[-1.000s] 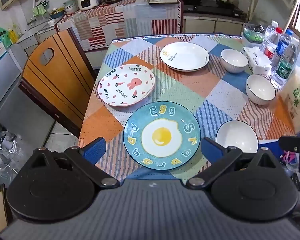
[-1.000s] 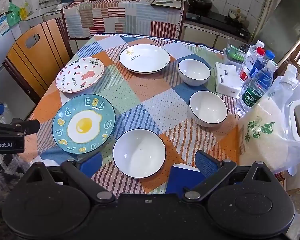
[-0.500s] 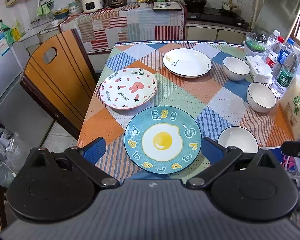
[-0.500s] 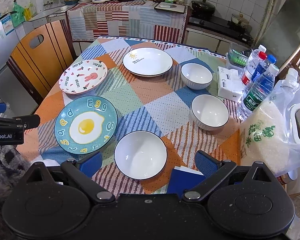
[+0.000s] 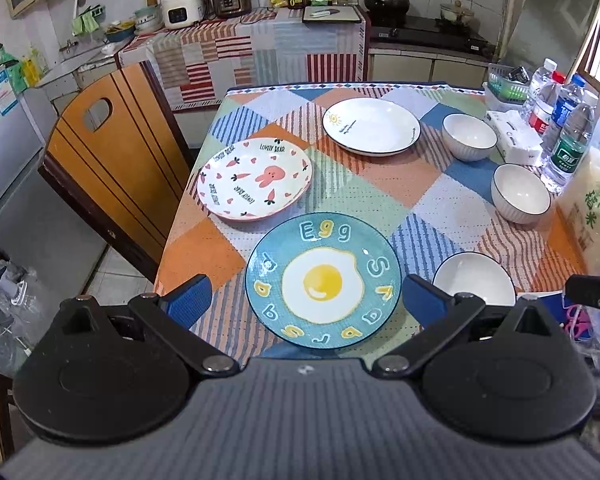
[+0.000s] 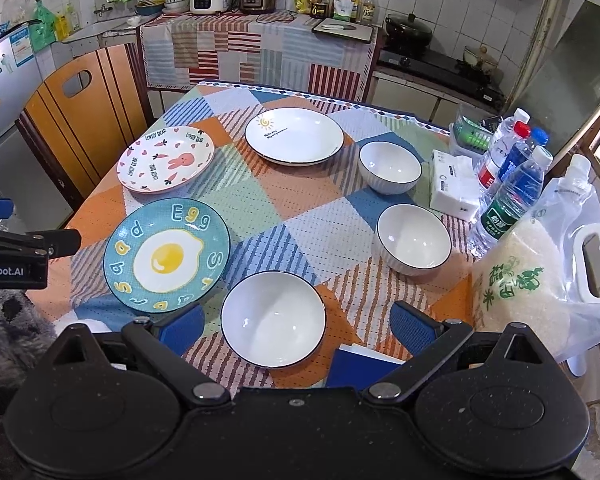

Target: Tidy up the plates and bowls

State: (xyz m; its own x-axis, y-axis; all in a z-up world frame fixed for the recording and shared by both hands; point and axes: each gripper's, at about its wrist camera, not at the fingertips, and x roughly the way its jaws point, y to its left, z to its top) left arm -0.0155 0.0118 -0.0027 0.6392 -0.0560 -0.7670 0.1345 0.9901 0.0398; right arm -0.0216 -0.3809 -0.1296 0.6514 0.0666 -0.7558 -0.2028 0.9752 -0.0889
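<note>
Left gripper [image 5: 304, 300], right gripper [image 6: 296, 326]: fingers spread, empty. Risk: egg plate [image 5: 323, 281] overhangs worktop [image 5: 384, 196] edge (glazed, slippery); a clumsy nudge tips it off.

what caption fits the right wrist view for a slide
Open right claw above a white bowl, beside a round teal egg plate on the patchwork tablecloth.

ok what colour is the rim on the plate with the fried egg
Teal blue with yellow and pale letters around the egg plate; clearest in the left wrist view.
</note>
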